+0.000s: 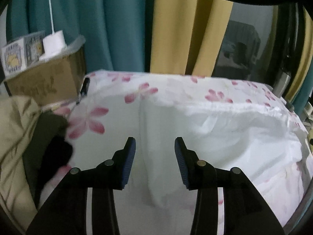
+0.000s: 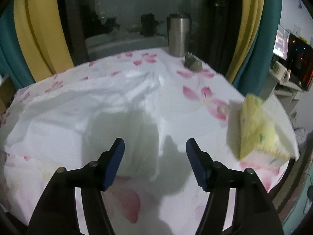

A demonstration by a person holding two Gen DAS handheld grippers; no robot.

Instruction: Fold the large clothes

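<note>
A large white garment (image 1: pixel 215 129) lies spread and rumpled on a table covered by a white cloth with pink flowers (image 1: pixel 93 119). In the left wrist view my left gripper (image 1: pixel 155 143) hovers above a fold of the garment near its left edge, jaws open, nothing between the blue pads. In the right wrist view the same white garment (image 2: pixel 82 113) fills the left and middle of the table. My right gripper (image 2: pixel 155 144) stands open above the garment's right edge, and its pads hold nothing.
A cardboard box (image 1: pixel 47 80) with a paper roll (image 1: pixel 53 41) sits at the back left, beside beige and dark clothing (image 1: pixel 23 143). A steel tumbler (image 2: pixel 179 35) and a small lump (image 2: pixel 192 63) stand at the far edge. A yellow tissue pack (image 2: pixel 256 127) lies at the right.
</note>
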